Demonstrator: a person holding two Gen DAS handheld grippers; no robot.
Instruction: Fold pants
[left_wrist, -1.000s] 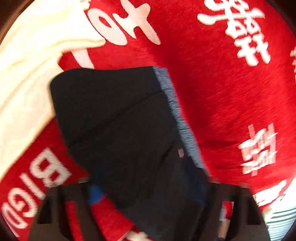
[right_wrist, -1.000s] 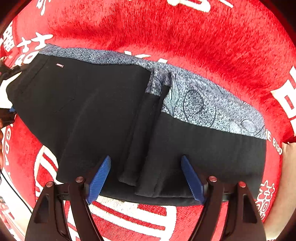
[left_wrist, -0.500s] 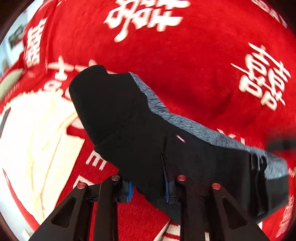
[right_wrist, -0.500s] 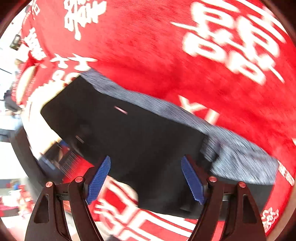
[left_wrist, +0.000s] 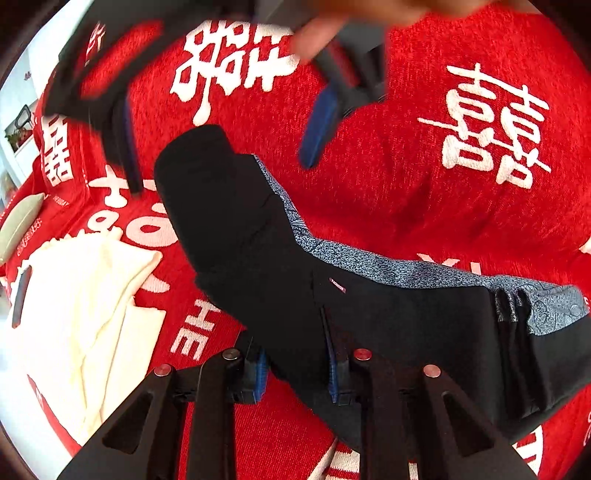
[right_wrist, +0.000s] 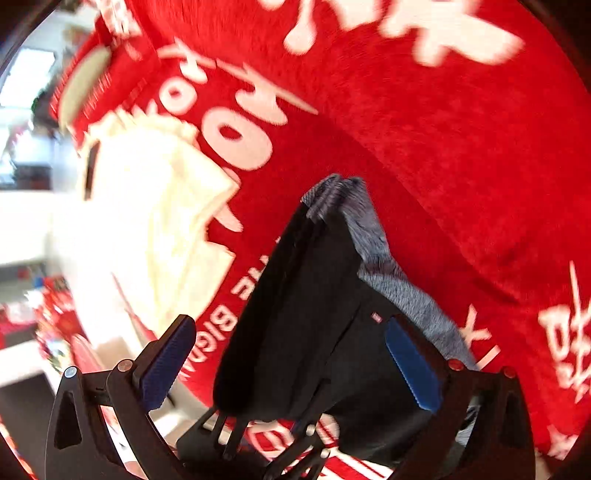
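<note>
The black pants (left_wrist: 280, 266) with a grey patterned waistband (left_wrist: 369, 262) lie folded on the red cloth (left_wrist: 406, 177). My left gripper (left_wrist: 295, 373) is shut on the near edge of the pants. My right gripper (right_wrist: 291, 362) is open, its blue pads (right_wrist: 413, 365) spread wide above the pants (right_wrist: 295, 295). It also shows blurred at the top of the left wrist view (left_wrist: 229, 122), above the far end of the pants. The left gripper appears low in the right wrist view (right_wrist: 258, 435), under the pants' edge.
A cream garment (left_wrist: 81, 317) lies on the red cloth left of the pants, also seen in the right wrist view (right_wrist: 155, 229). The cloth carries large white characters (left_wrist: 487, 125). A pale cushion (left_wrist: 18, 225) sits at the far left edge.
My right gripper has swung over to the far end of the pants, still open. My left gripper keeps its hold on the pants' edge; the pants lie stretched longer across the cloth.
</note>
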